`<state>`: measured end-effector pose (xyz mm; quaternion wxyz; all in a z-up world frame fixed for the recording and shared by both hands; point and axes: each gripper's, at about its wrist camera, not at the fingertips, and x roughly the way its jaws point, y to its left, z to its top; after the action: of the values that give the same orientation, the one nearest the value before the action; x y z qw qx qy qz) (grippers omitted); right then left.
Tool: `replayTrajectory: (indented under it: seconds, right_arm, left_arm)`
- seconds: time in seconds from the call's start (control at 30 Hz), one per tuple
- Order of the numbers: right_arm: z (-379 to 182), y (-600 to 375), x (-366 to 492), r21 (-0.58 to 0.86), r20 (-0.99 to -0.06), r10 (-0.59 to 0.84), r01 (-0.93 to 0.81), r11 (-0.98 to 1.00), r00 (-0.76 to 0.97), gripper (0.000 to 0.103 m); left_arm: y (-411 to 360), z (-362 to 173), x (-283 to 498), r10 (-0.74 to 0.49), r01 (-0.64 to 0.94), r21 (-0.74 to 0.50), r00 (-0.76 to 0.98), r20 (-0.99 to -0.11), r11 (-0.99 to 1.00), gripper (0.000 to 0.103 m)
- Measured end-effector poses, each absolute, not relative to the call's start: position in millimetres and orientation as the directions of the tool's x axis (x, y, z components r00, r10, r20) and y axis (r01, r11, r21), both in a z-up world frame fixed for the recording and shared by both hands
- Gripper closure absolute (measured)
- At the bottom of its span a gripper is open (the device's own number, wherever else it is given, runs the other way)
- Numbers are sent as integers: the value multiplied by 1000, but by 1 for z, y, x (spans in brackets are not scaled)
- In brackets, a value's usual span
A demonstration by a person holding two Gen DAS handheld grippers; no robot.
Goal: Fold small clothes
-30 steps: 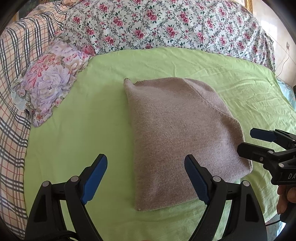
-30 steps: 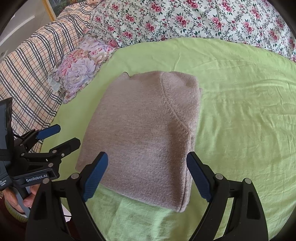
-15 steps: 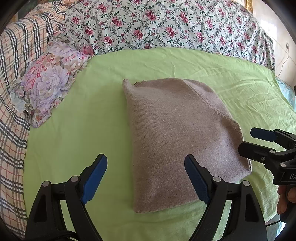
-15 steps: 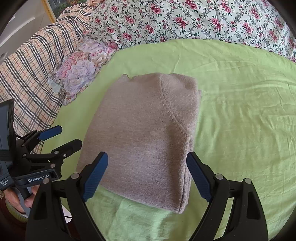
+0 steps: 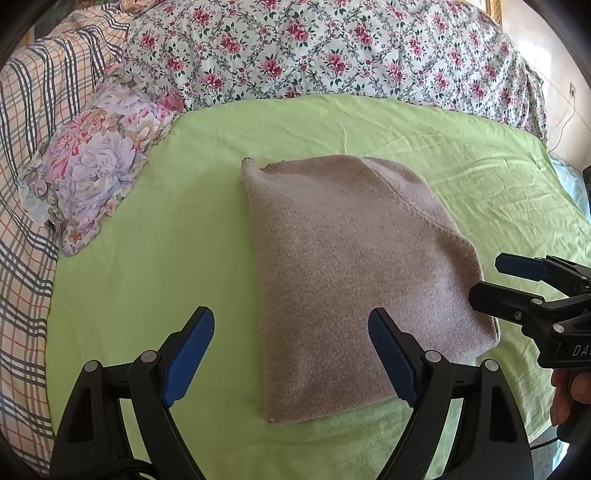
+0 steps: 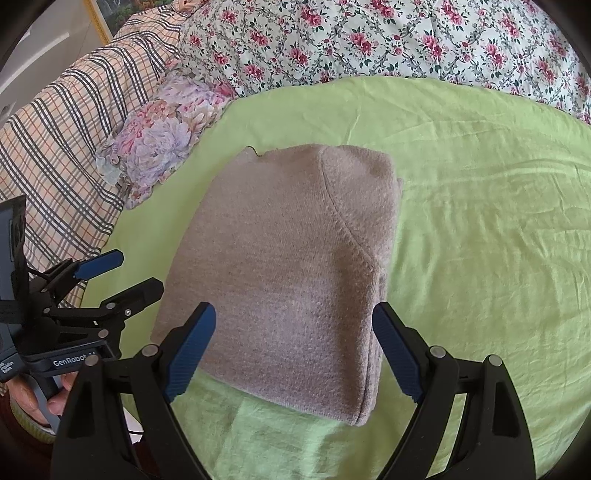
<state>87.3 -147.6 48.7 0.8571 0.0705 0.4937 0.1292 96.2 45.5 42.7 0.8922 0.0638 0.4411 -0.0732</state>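
Between the spread fingers of the left gripper (image 5: 291,354) and right gripper (image 6: 293,352), both holding nothing, lies the folded sweater (image 5: 354,280) on the green sheet (image 5: 155,258); floral pillow (image 5: 92,170) sits left, bare sheet all around.

A home bedroom: a bed spread with a light green sheet (image 5: 184,229), a rose-print quilt (image 5: 332,48) bunched at 12 o'clock, a plaid blanket (image 6: 62,136) at 9 o'clock, a floral pillow (image 5: 92,166) at 10 o'clock, and a gilt picture frame (image 6: 98,18) on the wall.
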Motion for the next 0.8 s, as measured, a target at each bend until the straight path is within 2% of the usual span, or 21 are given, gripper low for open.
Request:
replayTrajectory:
  seconds: [0.8]
  right_arm:
    - [48,-145,88,245,-829,284,-143,959,482,16]
  left_arm:
    - [44,41,100,-77,185,44,595,-800,982,17]
